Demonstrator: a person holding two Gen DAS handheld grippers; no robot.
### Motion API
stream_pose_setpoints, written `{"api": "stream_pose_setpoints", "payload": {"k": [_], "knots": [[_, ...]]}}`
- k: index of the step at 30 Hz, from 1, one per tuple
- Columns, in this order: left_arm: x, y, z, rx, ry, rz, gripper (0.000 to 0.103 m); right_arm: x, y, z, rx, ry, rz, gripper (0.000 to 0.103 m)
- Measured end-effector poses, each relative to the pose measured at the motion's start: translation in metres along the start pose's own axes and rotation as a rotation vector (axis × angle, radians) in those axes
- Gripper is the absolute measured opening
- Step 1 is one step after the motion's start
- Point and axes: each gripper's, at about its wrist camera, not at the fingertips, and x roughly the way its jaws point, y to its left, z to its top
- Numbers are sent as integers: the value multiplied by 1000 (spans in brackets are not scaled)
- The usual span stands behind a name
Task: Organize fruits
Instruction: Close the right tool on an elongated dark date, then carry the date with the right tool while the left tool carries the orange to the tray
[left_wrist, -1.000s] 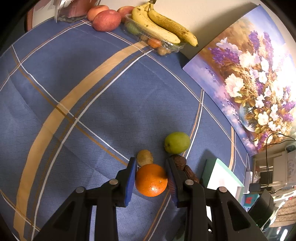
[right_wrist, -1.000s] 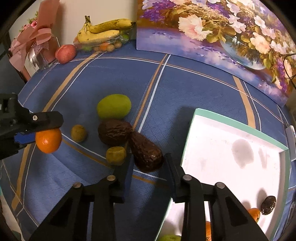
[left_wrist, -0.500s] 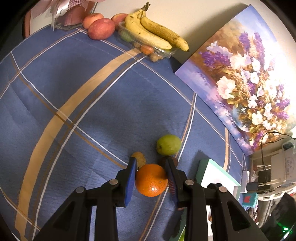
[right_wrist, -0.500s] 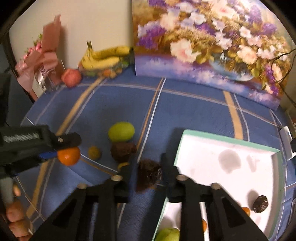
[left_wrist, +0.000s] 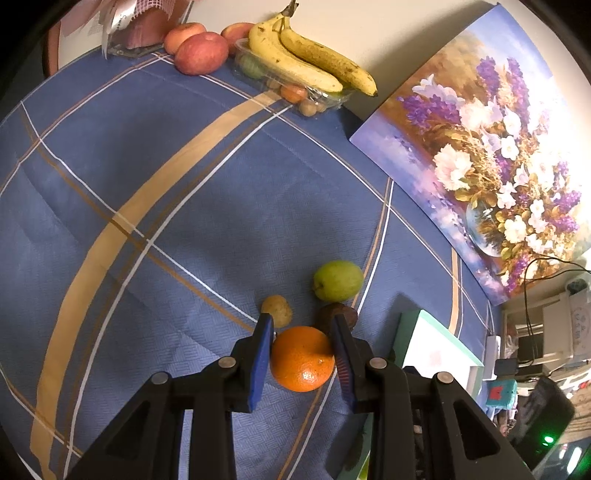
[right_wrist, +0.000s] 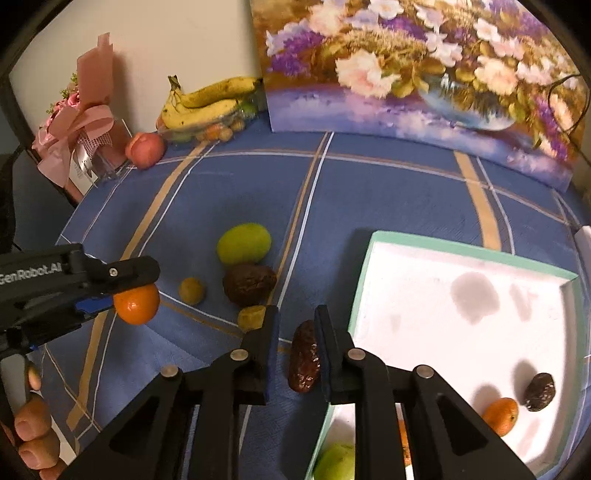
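Note:
My left gripper (left_wrist: 301, 345) is shut on an orange (left_wrist: 302, 358) and holds it above the blue cloth; it also shows in the right wrist view (right_wrist: 136, 303). My right gripper (right_wrist: 295, 332) is shut on a dark brown avocado (right_wrist: 303, 356), lifted beside the white tray (right_wrist: 436, 254). On the cloth lie a green fruit (right_wrist: 243, 243), a second dark avocado (right_wrist: 249, 283) and two small yellow fruits (right_wrist: 191, 291) (right_wrist: 252, 317). The tray holds an orange (right_wrist: 500, 415), a small dark fruit (right_wrist: 539, 391) and a green fruit (right_wrist: 334, 461).
Bananas (right_wrist: 207, 103) on a clear punnet and apples (right_wrist: 144, 149) stand at the back by the wall. A flower painting (right_wrist: 417, 74) leans behind the tray. A pink bouquet (right_wrist: 83, 122) stands at the back left.
My right gripper has closed on the dark avocado and lifted it off the cloth toward the tray. My left gripper has risen with the orange in it.

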Motion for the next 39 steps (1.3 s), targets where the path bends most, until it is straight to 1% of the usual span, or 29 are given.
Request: {"api": "stream_pose_setpoints", "payload": {"k": [1, 3, 4, 6, 7, 11, 17, 21, 22, 23, 29, 31, 33, 35, 37, 39], "knots": [[0, 0, 0, -1, 1, -1, 34, 6, 1, -1, 1, 16, -4, 32], [0, 0, 0, -1, 3, -3, 34, 13, 3, -4, -11, 39, -14, 33], [-1, 0, 1, -2, 3, -4, 34, 17, 5, -5, -25, 47, -35, 33], [-1, 1, 1, -6, 3, -7, 34, 19, 10, -5, -54, 49, -108, 34], [-1, 1, 1, -7, 3, -8, 34, 20, 12, -5, -72, 49, -128, 34], [-1, 1, 0, -7, 7, -15, 34, 22, 18, -8, -121, 51, -177, 35], [-2, 2, 0, -17, 8, -20, 34, 29, 32, -13, -219, 42, -288, 35], [-2, 3, 0, -22, 11, -24, 34, 36, 42, -18, -308, 43, -360, 35], [-2, 3, 0, -22, 11, -24, 34, 36, 43, -19, -322, 41, -372, 34], [-2, 3, 0, -23, 10, -24, 34, 37, 43, -20, -334, 38, -385, 31], [-2, 4, 0, -33, 9, -24, 34, 35, 40, -21, -322, 30, -371, 31], [-2, 4, 1, -33, 8, -24, 34, 32, 37, -19, -293, 29, -340, 30], [-2, 4, 0, -33, 7, -24, 34, 28, 34, -16, -244, 26, -289, 30], [-2, 3, 0, -32, 7, -26, 34, 20, 26, -12, -166, 17, -200, 30], [-2, 3, 0, -33, 6, -27, 34, 10, 16, -7, -76, 3, -88, 30], [-2, 1, -2, -31, 7, -27, 34, 1, 10, -4, -17, -12, -20, 30]]}}
